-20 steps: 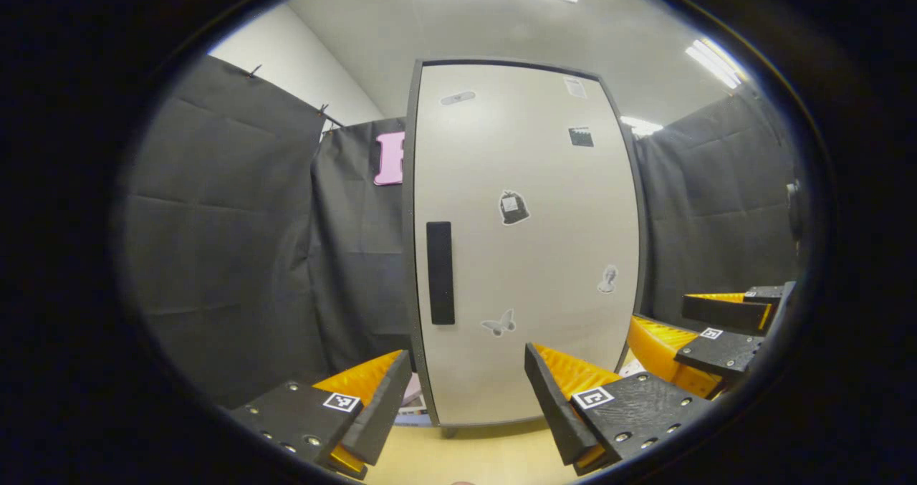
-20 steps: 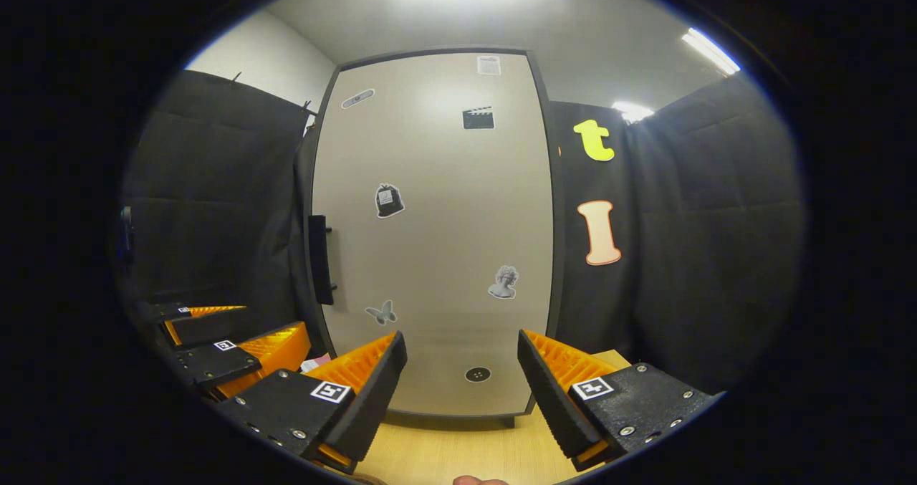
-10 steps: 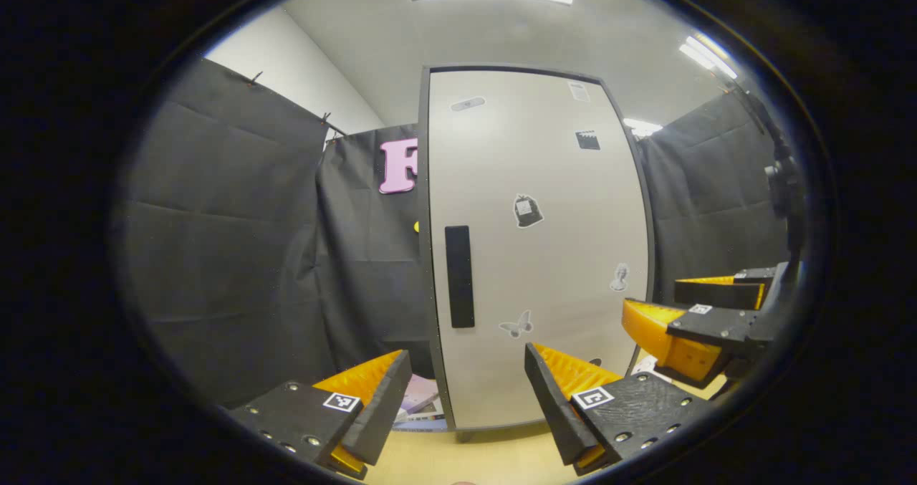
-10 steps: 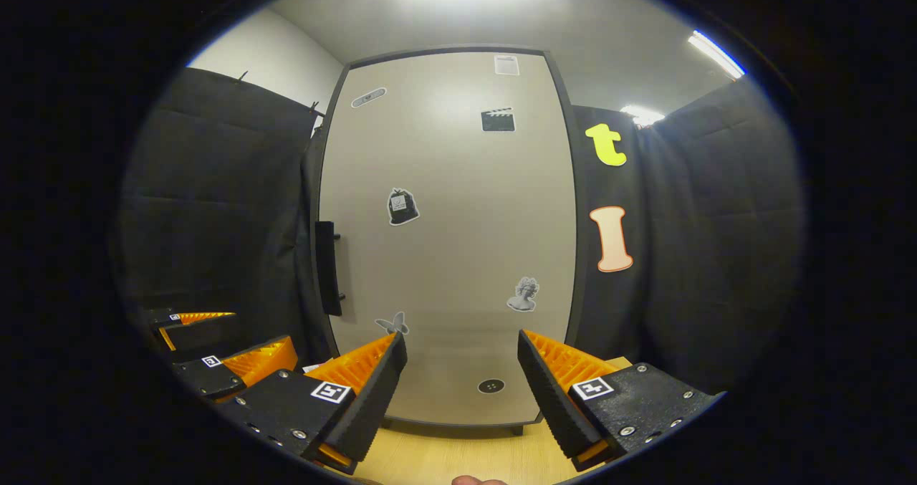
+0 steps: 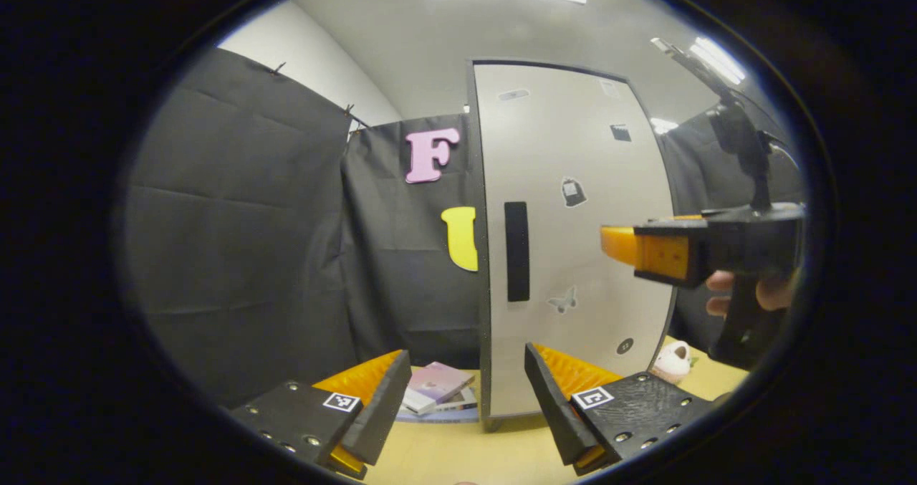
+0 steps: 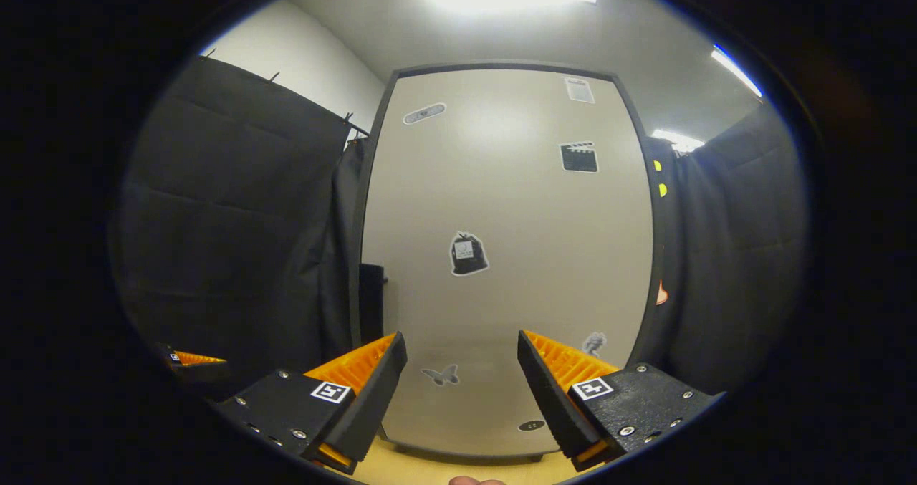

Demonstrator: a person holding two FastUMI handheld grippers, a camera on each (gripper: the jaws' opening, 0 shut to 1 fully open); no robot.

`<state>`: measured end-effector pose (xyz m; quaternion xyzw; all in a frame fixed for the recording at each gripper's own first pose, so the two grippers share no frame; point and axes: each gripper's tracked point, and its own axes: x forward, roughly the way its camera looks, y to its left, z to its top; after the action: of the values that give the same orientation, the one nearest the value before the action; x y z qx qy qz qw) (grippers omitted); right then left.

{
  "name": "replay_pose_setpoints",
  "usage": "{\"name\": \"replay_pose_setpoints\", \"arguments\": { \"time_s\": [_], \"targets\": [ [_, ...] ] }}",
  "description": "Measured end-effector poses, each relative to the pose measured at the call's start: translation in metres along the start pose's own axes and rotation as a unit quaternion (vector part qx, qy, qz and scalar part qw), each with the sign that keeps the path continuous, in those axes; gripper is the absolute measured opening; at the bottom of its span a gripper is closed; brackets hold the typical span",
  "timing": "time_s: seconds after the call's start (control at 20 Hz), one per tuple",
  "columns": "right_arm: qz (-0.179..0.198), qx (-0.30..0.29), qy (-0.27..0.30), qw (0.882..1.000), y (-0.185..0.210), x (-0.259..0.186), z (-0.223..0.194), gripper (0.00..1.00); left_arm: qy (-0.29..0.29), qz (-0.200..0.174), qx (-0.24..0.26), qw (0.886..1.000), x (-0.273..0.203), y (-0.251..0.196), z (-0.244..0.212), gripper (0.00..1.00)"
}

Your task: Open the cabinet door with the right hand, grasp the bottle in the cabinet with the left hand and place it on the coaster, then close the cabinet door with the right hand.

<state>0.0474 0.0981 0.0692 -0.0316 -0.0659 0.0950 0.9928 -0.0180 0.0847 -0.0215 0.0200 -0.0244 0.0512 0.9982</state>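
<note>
The tall pale cabinet (image 5: 573, 270) stands on the wooden table with its door (image 6: 501, 205) closed, hiding its inside. A black vertical handle (image 5: 517, 251) runs along the door's left edge, and it also appears as the handle (image 6: 371, 302) in the right gripper view. My right gripper (image 6: 462, 392) is open and empty, close to the door's lower half and right of the handle. In the left gripper view the right gripper (image 5: 617, 245) hovers at handle height, held by a hand (image 5: 745, 291). My left gripper (image 5: 466, 399) is open and empty, farther back, low before the cabinet's left edge.
A small stack of books (image 5: 437, 392) lies on the table (image 5: 458, 456) left of the cabinet's foot. A small white and pink object (image 5: 673, 362) sits at its right foot. Black cloth walls close in on both sides. The left gripper (image 6: 190, 359) shows low at the left.
The right gripper has risen and moved closer to the door. The left gripper has swung left, so the cabinet now sits further right in its view, with the books uncovered.
</note>
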Motion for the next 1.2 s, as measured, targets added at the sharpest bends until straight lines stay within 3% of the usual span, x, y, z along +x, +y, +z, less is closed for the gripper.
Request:
{"name": "replay_pose_setpoints", "arguments": {
  "time_s": [0.3,0.55,0.6,0.75,0.85,0.9,1.15,1.2],
  "targets": [
    [0.02,-0.01,-0.004,1.0,0.057,0.046,-0.002,0.96,0.008,0.016,-0.004,1.0,-0.023,0.047,-0.024,0.91],
    [0.021,-0.034,0.035,0.999,0.091,0.083,-0.039,0.96,0.006,0.029,0.001,1.0,-0.03,0.083,-0.036,0.91],
    [0.012,-0.036,0.036,0.999,0.091,0.089,-0.04,0.92,0.001,0.031,0.005,1.0,-0.029,0.09,-0.033,0.95],
    [-0.01,-0.04,0.033,0.999,0.086,0.102,-0.036,0.71,-0.021,0.032,0.004,0.999,-0.035,0.095,-0.024,0.91],
    [-0.008,-0.014,0.046,0.999,0.087,0.104,-0.038,0.42,-0.029,0.04,0.015,0.999,-0.033,0.099,-0.021,0.91],
    [-0.006,-0.005,0.054,0.999,0.087,0.104,-0.038,0.35,-0.034,0.042,0.022,0.998,-0.034,0.101,-0.015,0.91],
    [0.018,-0.014,0.064,0.998,0.088,0.098,-0.038,0.26,-0.046,0.031,0.024,0.998,-0.034,0.092,-0.012,0.91],
    [0.022,-0.014,0.065,0.998,0.088,0.096,-0.038,0.25,-0.044,0.03,0.021,0.998,-0.033,0.089,-0.016,0.99]
  ]
}}
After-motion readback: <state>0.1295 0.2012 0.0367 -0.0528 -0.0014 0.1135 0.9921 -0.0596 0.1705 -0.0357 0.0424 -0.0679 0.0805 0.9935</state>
